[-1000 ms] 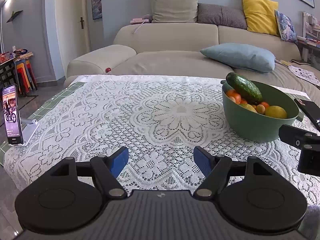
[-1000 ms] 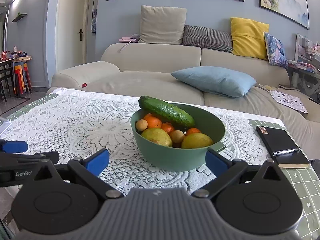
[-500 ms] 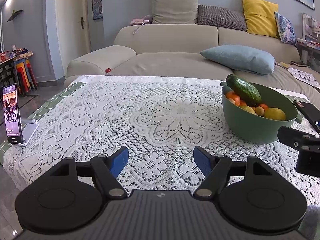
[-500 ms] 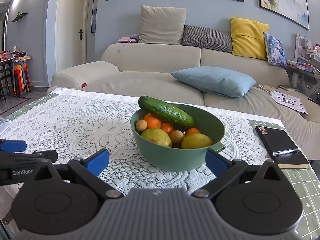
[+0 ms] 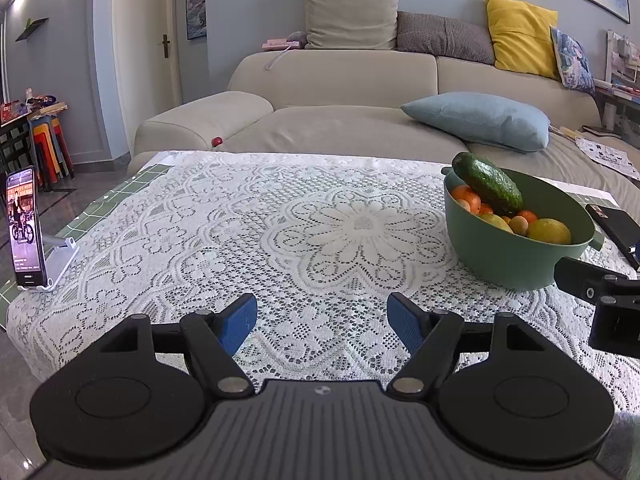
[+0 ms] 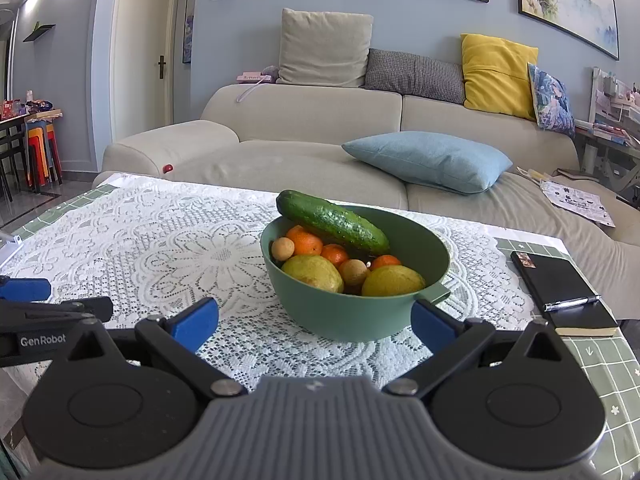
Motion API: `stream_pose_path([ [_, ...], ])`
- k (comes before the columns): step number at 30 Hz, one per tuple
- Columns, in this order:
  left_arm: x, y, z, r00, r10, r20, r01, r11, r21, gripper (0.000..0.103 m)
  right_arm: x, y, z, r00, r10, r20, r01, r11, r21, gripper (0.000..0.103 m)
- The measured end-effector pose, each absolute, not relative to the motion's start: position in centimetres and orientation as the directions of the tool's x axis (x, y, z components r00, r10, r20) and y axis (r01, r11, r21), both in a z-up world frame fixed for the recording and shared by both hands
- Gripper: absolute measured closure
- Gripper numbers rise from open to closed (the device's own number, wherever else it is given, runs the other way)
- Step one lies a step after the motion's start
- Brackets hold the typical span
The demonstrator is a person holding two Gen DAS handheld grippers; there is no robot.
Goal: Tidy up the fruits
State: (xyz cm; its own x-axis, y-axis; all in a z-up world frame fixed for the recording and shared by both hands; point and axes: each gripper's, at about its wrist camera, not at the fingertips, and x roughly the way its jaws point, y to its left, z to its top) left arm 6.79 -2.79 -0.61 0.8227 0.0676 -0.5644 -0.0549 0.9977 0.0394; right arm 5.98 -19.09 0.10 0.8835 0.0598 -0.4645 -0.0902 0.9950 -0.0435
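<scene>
The left gripper [image 5: 322,322] is wide open and holds nothing. Its blue pads [image 5: 239,323] hang over the white lace cloth [image 5: 280,232] on the desk [image 6: 600,364], well to the left of the green bowl [image 5: 508,256]. The right gripper [image 6: 314,322] is wide open too and holds nothing. It sits just in front of the green bowl [image 6: 352,312], with one blue pad on each side of it, not touching it.

The bowl stands on the lace cloth. It is full of fruit. Two yellow-green pears [image 6: 314,272] lie at the front of the bowl. Small oranges [image 6: 306,239] and little tan round fruits [image 6: 353,271] sit behind the pears. A long cucumber [image 6: 332,221] lies on top, tilted, with its left end poking out over the rim.

To the right of the bowl lies a black notebook [image 6: 560,284] with a pen [image 6: 572,303] on it. Far to the left of the bowl, a phone [image 5: 25,228] stands upright on a stand at the desk edge. Behind the bowl is a beige sofa [image 6: 320,120] with a blue pillow [image 6: 428,160] on its seat.
</scene>
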Motion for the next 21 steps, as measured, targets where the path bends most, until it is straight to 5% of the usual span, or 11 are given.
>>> stream_pose_path([
  [21,6.44,-2.69,-0.54,0.830,0.056,-0.555,-0.041,0.998,0.038,0.016,5.96,-18.94,0.14,0.882,0.049,-0.468,-0.092,0.993,-0.068,0.004],
])
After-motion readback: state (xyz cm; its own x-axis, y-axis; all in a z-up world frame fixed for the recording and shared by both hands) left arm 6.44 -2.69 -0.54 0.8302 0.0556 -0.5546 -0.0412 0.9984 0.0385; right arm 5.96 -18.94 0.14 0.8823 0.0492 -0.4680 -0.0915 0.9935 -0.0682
